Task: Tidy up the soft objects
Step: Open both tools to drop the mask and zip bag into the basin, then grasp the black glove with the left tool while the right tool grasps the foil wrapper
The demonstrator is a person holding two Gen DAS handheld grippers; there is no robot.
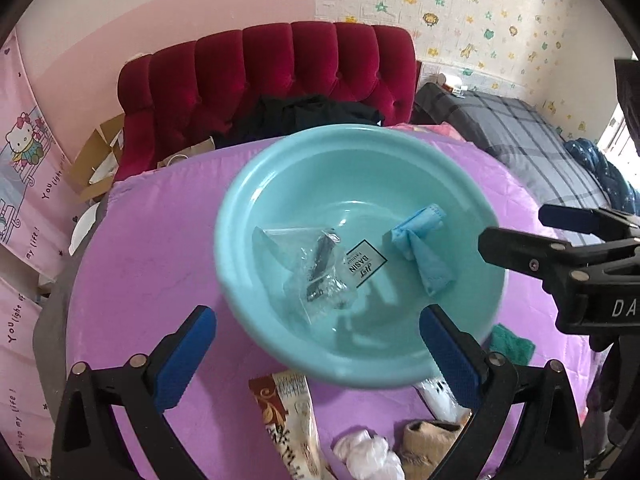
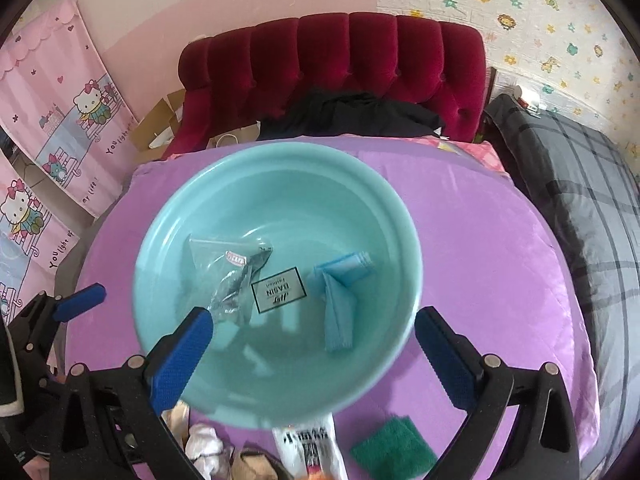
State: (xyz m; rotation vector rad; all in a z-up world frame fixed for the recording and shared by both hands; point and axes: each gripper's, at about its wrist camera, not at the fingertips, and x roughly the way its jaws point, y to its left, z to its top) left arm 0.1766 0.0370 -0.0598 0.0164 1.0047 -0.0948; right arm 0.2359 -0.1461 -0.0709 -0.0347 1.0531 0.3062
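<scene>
A teal plastic basin sits on a purple cover. Inside it lie a crumpled clear plastic bag with a dark item in it and a folded light blue cloth. My left gripper hangs above the basin's near rim, open wide, with nothing between its blue pads. My right gripper is also open and empty above the near rim. In the left wrist view the right gripper shows at the right edge. One blue finger of the left gripper shows in the right wrist view.
Near the front edge of the purple cover lie a green cloth, a printed snack packet, a crumpled white piece and a tan item. A red tufted sofa back with dark clothes stands behind. A plaid bed lies to the right.
</scene>
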